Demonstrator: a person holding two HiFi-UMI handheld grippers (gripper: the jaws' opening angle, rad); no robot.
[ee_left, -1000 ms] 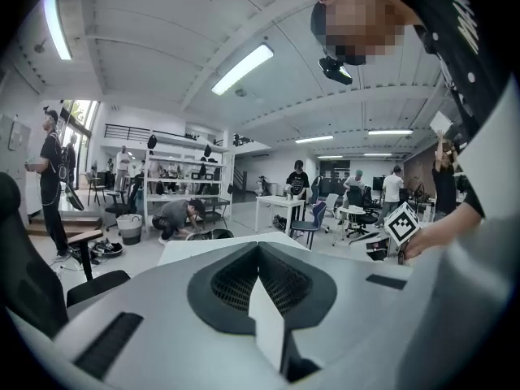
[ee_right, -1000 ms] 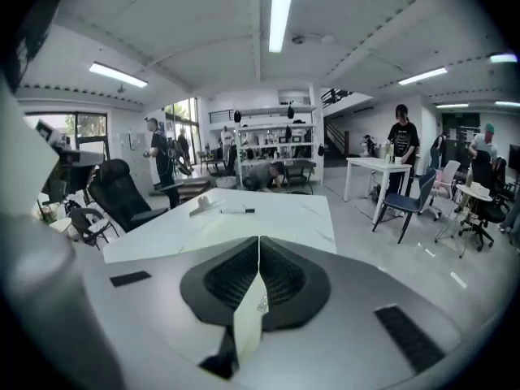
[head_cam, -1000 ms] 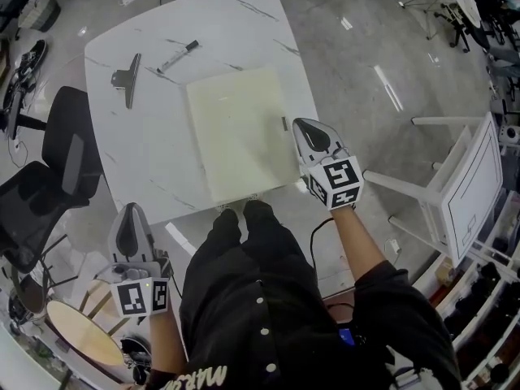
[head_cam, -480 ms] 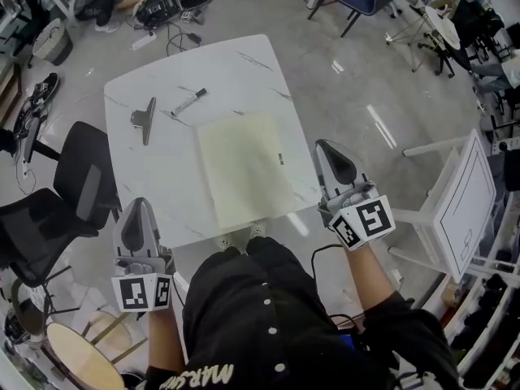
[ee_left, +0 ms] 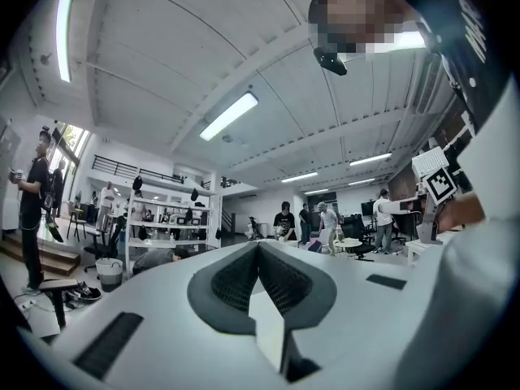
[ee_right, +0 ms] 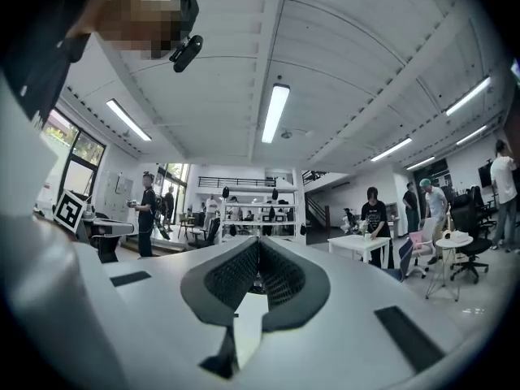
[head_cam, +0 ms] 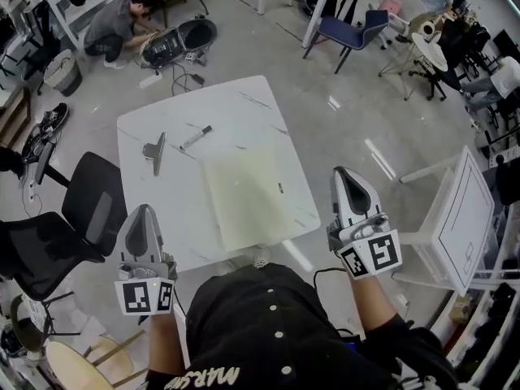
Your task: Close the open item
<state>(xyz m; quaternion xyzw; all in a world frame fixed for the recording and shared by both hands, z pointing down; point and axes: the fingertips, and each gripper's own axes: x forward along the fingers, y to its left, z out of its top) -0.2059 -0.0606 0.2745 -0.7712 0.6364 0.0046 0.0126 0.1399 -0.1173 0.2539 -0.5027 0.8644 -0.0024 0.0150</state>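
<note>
Right claw (head_cam: 348, 177) has risen off the flat, pale rectangular folder (head_cam: 250, 192).

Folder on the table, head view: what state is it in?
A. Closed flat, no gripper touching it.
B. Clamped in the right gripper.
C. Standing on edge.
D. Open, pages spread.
A: the folder lies closed and flat on the table, with the left gripper and right gripper both shut, empty and apart from it.

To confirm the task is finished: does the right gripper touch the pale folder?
Apart. The head view shows the right gripper beyond the edge of the table, bare tabletop between it and the pale folder.
</note>
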